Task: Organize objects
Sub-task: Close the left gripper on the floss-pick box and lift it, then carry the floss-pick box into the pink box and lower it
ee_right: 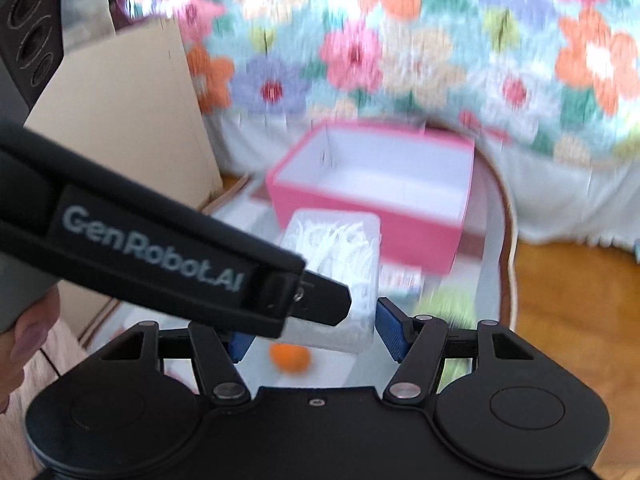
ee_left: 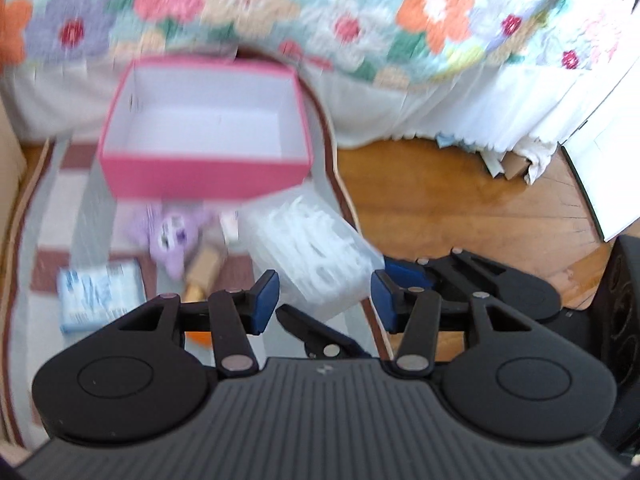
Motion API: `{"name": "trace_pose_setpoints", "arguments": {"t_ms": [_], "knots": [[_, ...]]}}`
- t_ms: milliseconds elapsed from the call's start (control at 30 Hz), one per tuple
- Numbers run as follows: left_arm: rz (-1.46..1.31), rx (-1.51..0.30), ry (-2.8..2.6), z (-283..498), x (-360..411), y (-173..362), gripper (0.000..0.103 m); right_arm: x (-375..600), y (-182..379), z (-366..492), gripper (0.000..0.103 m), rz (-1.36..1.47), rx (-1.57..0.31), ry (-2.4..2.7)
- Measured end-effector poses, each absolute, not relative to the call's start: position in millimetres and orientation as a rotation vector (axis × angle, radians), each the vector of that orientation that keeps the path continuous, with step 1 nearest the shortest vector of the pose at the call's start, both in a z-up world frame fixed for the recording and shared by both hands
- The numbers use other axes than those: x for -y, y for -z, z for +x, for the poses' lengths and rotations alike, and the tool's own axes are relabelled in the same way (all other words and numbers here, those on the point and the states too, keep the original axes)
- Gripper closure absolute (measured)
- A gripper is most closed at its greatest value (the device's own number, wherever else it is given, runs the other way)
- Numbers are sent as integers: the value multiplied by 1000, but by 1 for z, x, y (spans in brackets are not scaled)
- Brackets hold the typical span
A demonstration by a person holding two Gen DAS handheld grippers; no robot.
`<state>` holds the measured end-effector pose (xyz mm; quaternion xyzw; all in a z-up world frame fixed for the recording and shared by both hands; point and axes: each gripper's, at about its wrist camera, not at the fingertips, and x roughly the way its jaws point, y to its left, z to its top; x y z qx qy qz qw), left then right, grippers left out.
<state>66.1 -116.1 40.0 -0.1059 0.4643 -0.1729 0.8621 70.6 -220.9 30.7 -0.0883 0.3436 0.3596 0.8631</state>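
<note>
Clear plastic box (ee_left: 316, 256) of what look like white floss picks sits between the jaws of the left gripper (ee_left: 324, 300), whose blue pads stand moderately apart and appear to press on the near end from either side. The right gripper (ee_right: 312, 332) takes it too: its jaws are about half open, one pad lies against the box's edge, and the other is hidden behind the left gripper's finger, so that contact is a judgement. The clear plastic box hangs clear of the tabletop (ee_left: 80, 216), just in front of the open, empty pink box (ee_left: 200, 176), with a small orange object (ee_right: 290, 358) showing beneath it. It should handle as light and stiff, but the smooth thin walls look slippery and could flex or crack under a hard squeeze. The short ends near the corners are the best hold, and it should be kept level so the loose picks do not shift. "GenRobot.AI" reads along the left gripper's finger in the right wrist view. A purple plush toy (ee_left: 168, 240) and a blue-and-white packet (ee_left: 100, 292) lie farther out, their printing too blurred to read. A floral quilt (ee_left: 436, 12) hangs behind.
</note>
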Motion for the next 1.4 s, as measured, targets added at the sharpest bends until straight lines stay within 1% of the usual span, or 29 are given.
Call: {"name": "trace_pose_setpoints", "arguments": {"t_ms": [33, 133, 167, 233, 367, 733, 933, 1133, 1400], "knots": [[-210, -962, 360, 71, 117, -48, 54, 215, -35, 61, 36, -194, -690, -754], [-233, -940, 367, 92, 116, -62, 54, 207, -53, 74, 36, -218, -621, -742], [-257, -927, 375, 101, 113, -65, 54, 210, -51, 70, 36, -224, -614, -734], [-289, -917, 373, 118, 108, -64, 54, 208, -51, 88, 36, -235, -596, -724], [-309, -915, 357, 150, 101, -55, 55, 195, -46, 121, 36, -193, -644, -738], [-386, -928, 309, 234, 74, -22, 55, 141, -19, 188, 37, -236, -690, -738], [-441, -962, 307, 291, 68, 4, 56, 116, 1, 243, 37, -217, -787, -703], [-518, -1054, 313, 344, 67, 53, 56, 103, 41, 297, 37, -163, -932, -630], [-620, -1163, 306, 372, 59, 107, 56, 87, 86, 327, 37, -157, -1104, -575]]}}
